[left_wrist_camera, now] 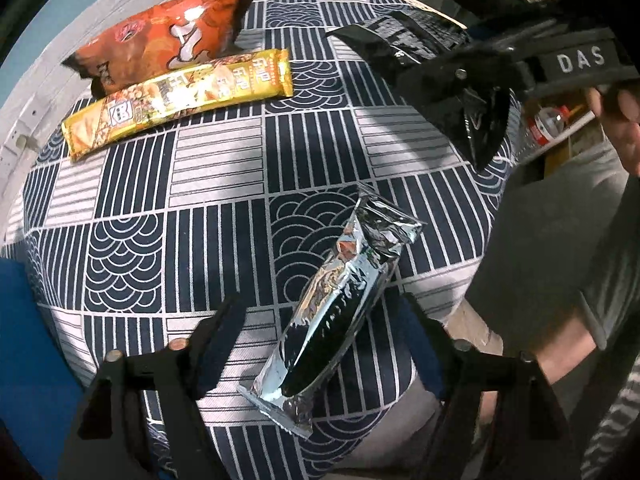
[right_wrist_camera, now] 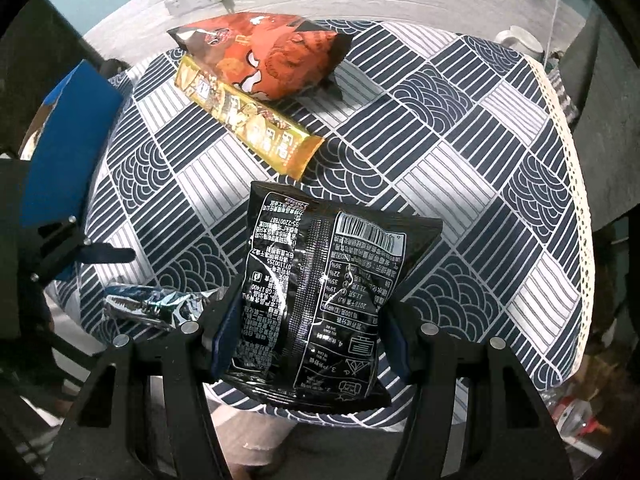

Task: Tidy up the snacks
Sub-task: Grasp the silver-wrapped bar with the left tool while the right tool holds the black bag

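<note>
Both jaws apart: right gripper [right_wrist_camera: 306, 322] clamping black bag [right_wrist_camera: 320, 288].

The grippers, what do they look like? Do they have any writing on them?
Both are black frames with silver bolts and two fingers lined with dark blue pads. The left gripper and right gripper match. The right one's body carries a grey band reading DAS. The person wears a grey sleeve.

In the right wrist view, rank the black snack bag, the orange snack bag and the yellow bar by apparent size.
1. black snack bag, though it is nearest the camera, so its lead is unsure.
2. orange snack bag.
3. yellow bar.
</note>
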